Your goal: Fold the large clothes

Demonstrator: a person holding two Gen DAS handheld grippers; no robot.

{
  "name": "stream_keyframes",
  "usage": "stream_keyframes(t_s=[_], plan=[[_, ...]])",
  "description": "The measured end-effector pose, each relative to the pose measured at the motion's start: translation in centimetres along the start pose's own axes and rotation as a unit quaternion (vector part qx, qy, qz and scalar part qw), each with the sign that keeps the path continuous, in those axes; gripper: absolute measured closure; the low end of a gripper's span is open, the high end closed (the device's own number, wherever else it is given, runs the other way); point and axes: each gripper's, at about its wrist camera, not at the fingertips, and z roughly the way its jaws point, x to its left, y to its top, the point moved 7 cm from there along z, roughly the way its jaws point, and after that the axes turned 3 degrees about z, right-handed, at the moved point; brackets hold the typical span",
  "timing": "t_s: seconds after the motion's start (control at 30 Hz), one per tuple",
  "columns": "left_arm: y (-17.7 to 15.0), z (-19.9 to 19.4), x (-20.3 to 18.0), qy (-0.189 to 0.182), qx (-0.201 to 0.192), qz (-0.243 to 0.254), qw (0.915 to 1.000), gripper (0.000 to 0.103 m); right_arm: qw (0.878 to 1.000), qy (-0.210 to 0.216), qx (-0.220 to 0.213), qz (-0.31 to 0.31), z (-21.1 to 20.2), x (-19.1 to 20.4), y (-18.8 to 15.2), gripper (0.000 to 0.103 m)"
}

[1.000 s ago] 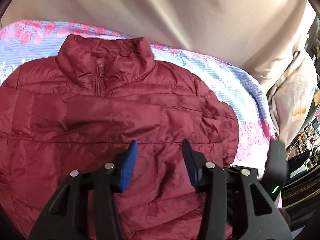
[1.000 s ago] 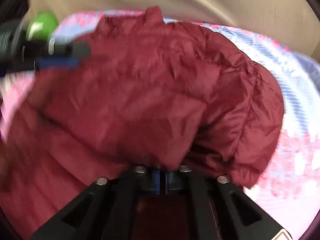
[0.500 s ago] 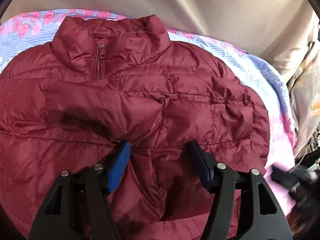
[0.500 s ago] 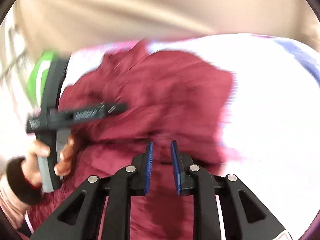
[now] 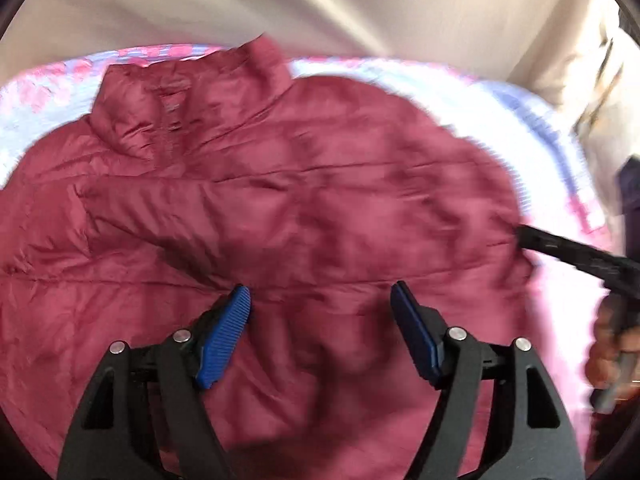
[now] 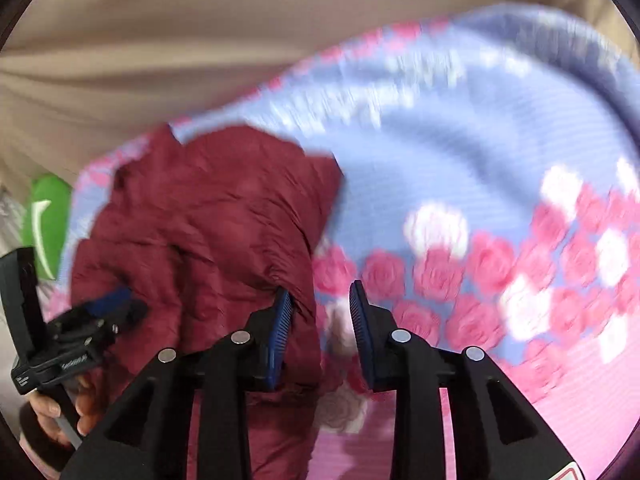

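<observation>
A dark red quilted jacket point(image 5: 304, 208) lies front up on a floral bedspread point(image 5: 532, 128), collar toward the far side, with a sleeve folded across its chest. My left gripper point(image 5: 320, 304) is open and empty just above the jacket's lower middle. My right gripper point(image 6: 320, 300) is open and empty at the jacket's right edge point(image 6: 224, 232), its left finger against the fabric. The right gripper also shows at the right in the left wrist view point(image 5: 576, 252). The left gripper shows at lower left in the right wrist view point(image 6: 104, 312).
The bedspread point(image 6: 500, 168) is blue with pink and white roses and stretches to the right of the jacket. A beige curtain point(image 5: 320, 0) hangs behind the bed. A green object point(image 6: 46, 220) sits at the far left.
My right gripper let go of the jacket's side, opened, and moved out to the jacket's right edge. My left gripper opened wider and stayed over the jacket's lower middle.
</observation>
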Motion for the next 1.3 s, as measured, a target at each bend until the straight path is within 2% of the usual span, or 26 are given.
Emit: stream_keyframes(t_s=[0.1, 0.17, 0.2, 0.23, 0.3, 0.37, 0.43, 0.53, 0.63, 0.73, 0.83, 0.93, 1.0, 1.17, 1.23, 1.3], plan=[[0.9, -0.8, -4.1, -0.077, 0.005, 0.004, 0.997, 0.03, 1.0, 0.01, -0.011, 0.016, -0.1, -0.3, 2.1, 0.052], [0.7, 0.4, -6.8, -0.093, 0.023, 0.025, 0.9951, 0.028, 0.999, 0.03, 0.013, 0.039, 2.0, -0.7, 3.0, 0.051], [0.4, 1.6, -7.8, -0.086, 0.036, 0.042, 0.9947, 0.028, 0.998, 0.039, 0.022, 0.049, 2.9, -1.0, 3.2, 0.051], [-0.1, 3.1, -8.5, -0.067, 0.05, 0.058, 0.9948, 0.028, 0.997, 0.045, 0.029, 0.059, 3.8, -0.7, 3.5, 0.053], [-1.0, 5.6, -8.7, -0.021, 0.067, 0.078, 0.9945, 0.034, 0.995, 0.066, 0.034, 0.072, 5.0, -0.5, 3.9, 0.088], [-1.6, 6.1, -8.6, -0.005, 0.058, 0.098, 0.9935, 0.034, 0.993, 0.083, 0.013, 0.081, 4.3, 0.0, 4.9, 0.101], [-2.2, 6.2, -9.1, 0.01, 0.052, 0.131, 0.99, 0.034, 0.996, 0.061, -0.005, 0.06, 3.8, -0.1, 5.8, 0.103], [-2.8, 6.3, -9.7, 0.022, 0.04, 0.146, 0.9882, 0.034, 0.998, -0.01, 0.032, 0.057, 7.0, -2.6, 4.8, 0.103], [-2.7, 6.3, -10.1, 0.02, 0.031, 0.138, 0.9898, 0.033, 0.998, -0.005, 0.014, 0.062, 5.3, -2.6, 4.5, 0.103], [-3.5, 3.9, -8.8, -0.005, 0.023, 0.112, 0.9934, 0.033, 1.0, 0.0, -0.024, 0.021, 0.4, -0.4, 3.4, 0.102], [-3.4, 0.6, -7.3, -0.026, 0.011, 0.091, 0.9954, 0.033, 0.999, -0.013, -0.034, -0.034, -4.0, 2.1, 0.3, 0.096], [-4.1, -3.8, -5.4, -0.026, -0.006, 0.081, 0.9963, 0.033, 0.997, -0.022, -0.025, -0.07, -7.9, 3.1, -4.6, 0.095], [-5.6, -7.4, -3.1, -0.015, -0.005, 0.071, 0.9974, 0.028, 0.997, -0.022, -0.011, -0.078, -9.9, 3.8, -8.5, 0.092], [-11.6, -15.7, 3.9, 0.012, 0.007, 0.015, 0.9998, 0.017, 0.999, -0.009, -0.007, -0.043, -15.7, 3.0, -17.1, 0.054], [-15.4, -19.8, 7.3, 0.028, 0.006, -0.026, 0.9993, 0.011, 1.0, -0.013, -0.008, -0.024, -17.8, 2.3, -20.1, 0.048], [-19.2, -23.1, 10.7, 0.038, 0.005, -0.072, 0.9966, 0.011, 1.0, -0.012, -0.004, 0.0, -19.8, 1.3, -23.3, 0.045]])
